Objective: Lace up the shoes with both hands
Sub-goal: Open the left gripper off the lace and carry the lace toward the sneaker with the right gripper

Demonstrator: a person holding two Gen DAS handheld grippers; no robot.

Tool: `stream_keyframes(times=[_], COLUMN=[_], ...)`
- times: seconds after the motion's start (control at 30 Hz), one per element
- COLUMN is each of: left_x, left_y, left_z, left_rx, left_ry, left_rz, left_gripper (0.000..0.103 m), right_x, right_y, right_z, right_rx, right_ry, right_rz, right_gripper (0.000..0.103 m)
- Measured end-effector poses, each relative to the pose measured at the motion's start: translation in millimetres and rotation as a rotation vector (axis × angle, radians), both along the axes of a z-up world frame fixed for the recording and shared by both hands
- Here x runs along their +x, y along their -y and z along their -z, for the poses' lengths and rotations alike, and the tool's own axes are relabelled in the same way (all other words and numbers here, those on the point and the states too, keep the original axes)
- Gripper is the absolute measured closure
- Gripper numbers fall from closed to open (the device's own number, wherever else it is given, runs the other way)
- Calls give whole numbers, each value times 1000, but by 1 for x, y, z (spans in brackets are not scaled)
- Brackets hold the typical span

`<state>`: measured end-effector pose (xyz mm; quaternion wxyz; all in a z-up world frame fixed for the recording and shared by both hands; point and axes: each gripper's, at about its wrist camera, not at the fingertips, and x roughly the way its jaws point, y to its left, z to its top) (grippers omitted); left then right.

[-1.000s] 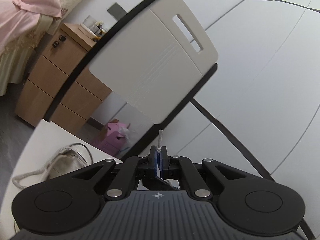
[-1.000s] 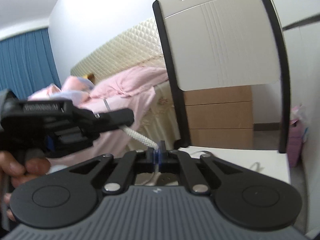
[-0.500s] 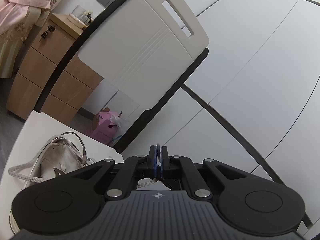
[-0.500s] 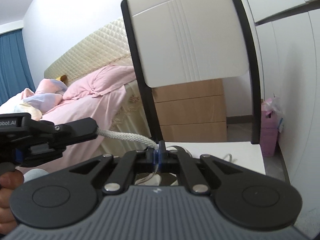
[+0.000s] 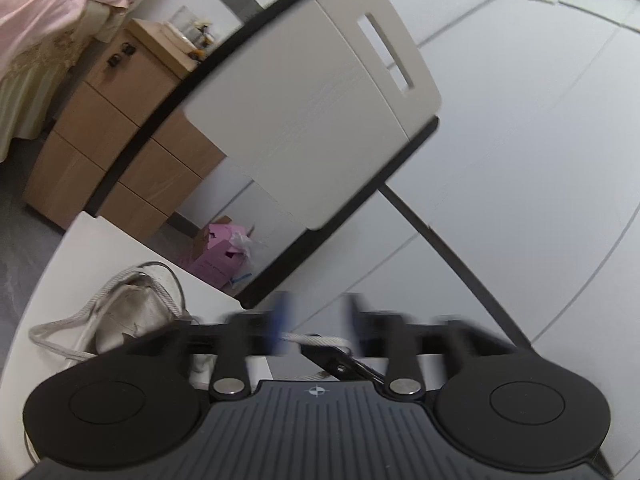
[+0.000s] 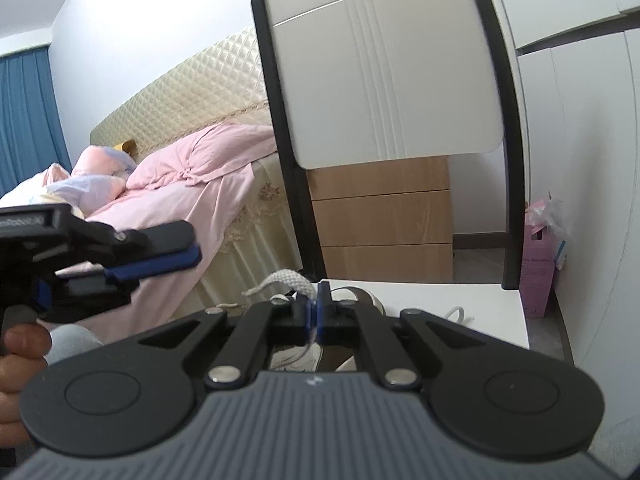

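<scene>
My left claw point(image 5: 316, 326) is matt black plastic with blue rubbery-looking pads and shiny metal pivot pins; my right claw point(image 6: 317, 312) looks the same, its housing ribbed grey plastic. The lace point(image 6: 290, 278) is coarse woven white cord. The shoe point(image 5: 132, 312) looks like pale, soft, slightly scuffed leather or canvas; I cannot tell which. The surface point(image 6: 460, 300) is smooth matt white. The drawers point(image 6: 384, 216) are light wood-grain, the bedsheet point(image 6: 200, 184) pink cloth, the headboard point(image 6: 192, 100) quilted and glossy.

You have two grippers, one shoe point(image 5: 132, 312) with one lace point(image 6: 286, 280) on one table point(image 6: 460, 332), one chair point(image 6: 384, 80) behind the table, one three-drawer cabinet point(image 6: 380, 220), one pink box point(image 5: 218, 258), one bed point(image 6: 180, 200).
</scene>
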<state>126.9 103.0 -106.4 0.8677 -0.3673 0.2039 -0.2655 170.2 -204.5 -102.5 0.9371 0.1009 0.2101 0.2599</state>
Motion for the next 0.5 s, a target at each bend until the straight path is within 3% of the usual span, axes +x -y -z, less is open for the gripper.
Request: stream_keyframes(times=[0.17,0.37,0.5], left_x=[6,22,25], left_y=[-7,-21,-24], left_z=[12,48,62], left_rx=[-89,-348,-432], left_ry=[-57,-211,-268], left_rz=[8,20,12], left_gripper=[46,46,48], right_x=[-6,-12,-14], right_y=[5,8,8], right_z=[-2,-3,-3], right_rx=[38,96,116], right_ry=[14,28,25], right_rz=[0,-28,-46], right_gripper=[100,100,100])
